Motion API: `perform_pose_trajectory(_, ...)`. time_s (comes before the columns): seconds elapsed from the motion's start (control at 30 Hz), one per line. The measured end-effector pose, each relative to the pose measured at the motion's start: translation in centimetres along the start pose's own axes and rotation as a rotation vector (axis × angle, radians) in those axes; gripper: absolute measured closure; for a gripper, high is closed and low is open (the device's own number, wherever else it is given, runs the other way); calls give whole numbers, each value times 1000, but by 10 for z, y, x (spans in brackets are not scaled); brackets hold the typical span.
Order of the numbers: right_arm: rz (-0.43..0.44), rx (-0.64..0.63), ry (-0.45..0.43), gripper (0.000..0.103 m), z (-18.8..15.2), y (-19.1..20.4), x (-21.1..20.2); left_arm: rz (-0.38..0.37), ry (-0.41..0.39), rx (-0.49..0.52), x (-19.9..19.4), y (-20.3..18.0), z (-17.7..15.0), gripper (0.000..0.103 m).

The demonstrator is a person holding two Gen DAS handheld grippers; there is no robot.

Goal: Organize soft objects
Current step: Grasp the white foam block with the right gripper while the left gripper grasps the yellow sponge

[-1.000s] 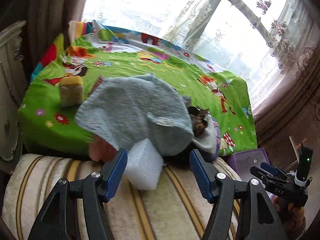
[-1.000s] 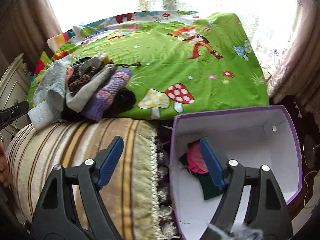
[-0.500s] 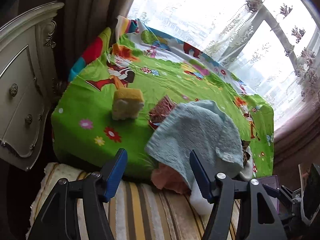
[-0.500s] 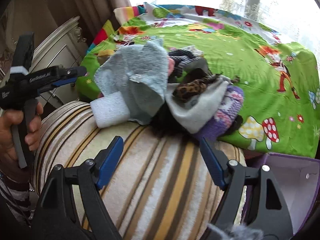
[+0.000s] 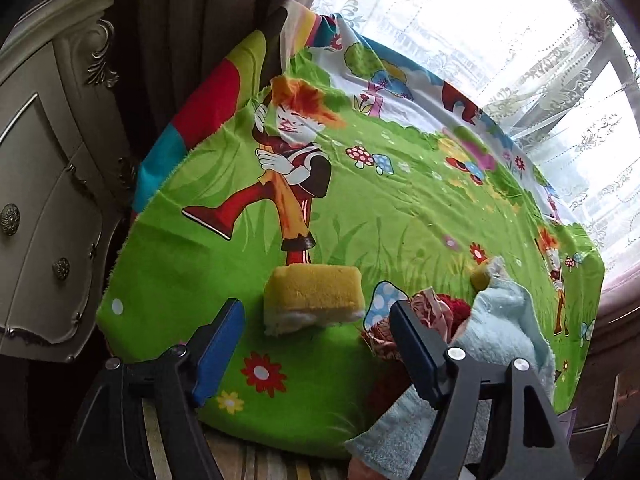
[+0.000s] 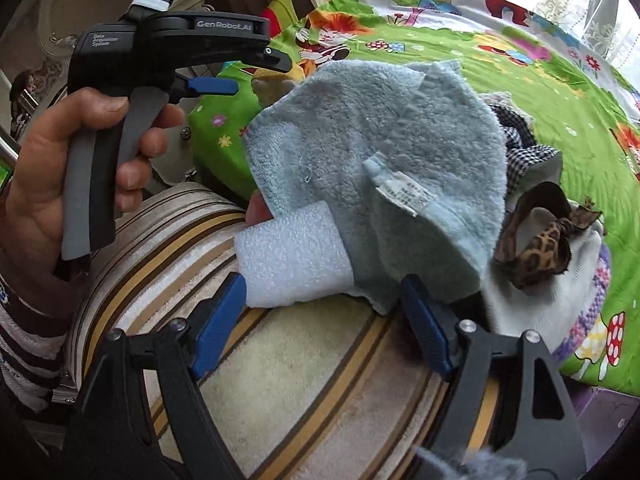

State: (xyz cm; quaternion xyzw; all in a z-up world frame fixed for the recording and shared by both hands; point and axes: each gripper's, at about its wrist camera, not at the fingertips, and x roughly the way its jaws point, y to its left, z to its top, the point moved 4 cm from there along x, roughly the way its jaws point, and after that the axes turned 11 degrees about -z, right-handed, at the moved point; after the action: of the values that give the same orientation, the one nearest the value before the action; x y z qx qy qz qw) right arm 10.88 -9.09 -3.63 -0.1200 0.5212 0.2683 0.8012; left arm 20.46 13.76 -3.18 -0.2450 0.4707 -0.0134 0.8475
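A yellow sponge lies on the green cartoon sheet, just beyond my left gripper. Its jaws are opening and the pads touch nothing. To its right sit a red patterned cloth and a light blue towel. In the right wrist view the same towel drapes over a pile and partly covers a white foam block. My right gripper stands open just short of the block, one pad on each side, gripping nothing.
A cream dresser stands left of the bed. A striped cushion lies under the right gripper. A leopard-print bow, checked cloth and purple knit fill the pile. A hand holds the other tool's handle.
The left gripper swung left from the towel pile to the yellow sponge and its jaws widened. The right gripper moved left from the purple box to the foam block and towel.
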Motion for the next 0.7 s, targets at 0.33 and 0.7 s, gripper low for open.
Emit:
perform_pose_trajectory(0.33, -3, -68, -19, 18, 12, 18, 6, 16, 13, 21, 17, 3, 3, 49)
perform_pose_trajectory(0.7, -38, -77, -35, 13, 15, 21, -6, -19, -37, 40, 0, 2, -1, 58)
